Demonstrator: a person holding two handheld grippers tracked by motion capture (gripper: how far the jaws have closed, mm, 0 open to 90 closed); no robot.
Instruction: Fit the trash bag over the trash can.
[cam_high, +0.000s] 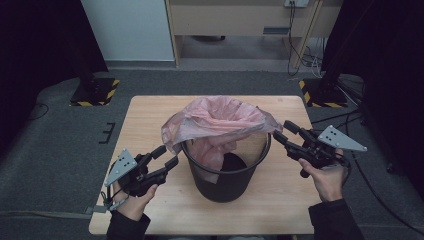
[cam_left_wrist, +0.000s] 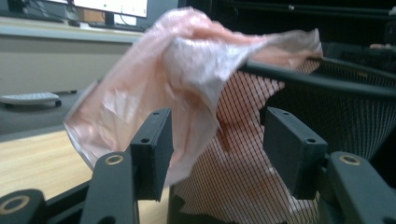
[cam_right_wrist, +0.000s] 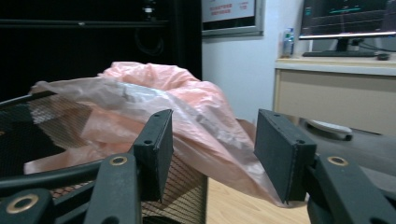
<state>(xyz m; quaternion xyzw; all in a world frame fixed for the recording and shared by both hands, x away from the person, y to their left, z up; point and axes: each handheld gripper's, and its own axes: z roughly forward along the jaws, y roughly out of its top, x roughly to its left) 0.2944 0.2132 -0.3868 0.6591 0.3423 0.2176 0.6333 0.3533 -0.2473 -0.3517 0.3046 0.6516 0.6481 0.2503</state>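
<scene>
A black round mesh waste bin (cam_high: 227, 170) is standing mid-table, and a thin pink plastic bag liner (cam_high: 217, 120) is sitting bunched over its rim, partly hanging inside, not yet pulled down all round. The left gripper (cam_high: 167, 156) is hovering just beside the bin's left side, its jaws standing apart and gripping nothing. The right gripper (cam_high: 286, 131) is waiting just off the bin's right rim, jaws likewise apart and empty. The loose bag edge is lying nearest the left gripper.

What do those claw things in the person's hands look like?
Both are black. The left claw and the right claw each have two flat, blocky black fingers with small screw holes and brass-coloured rivets. A grey three-cornered plate sits on top of each. The person wears dark sleeves.
</scene>
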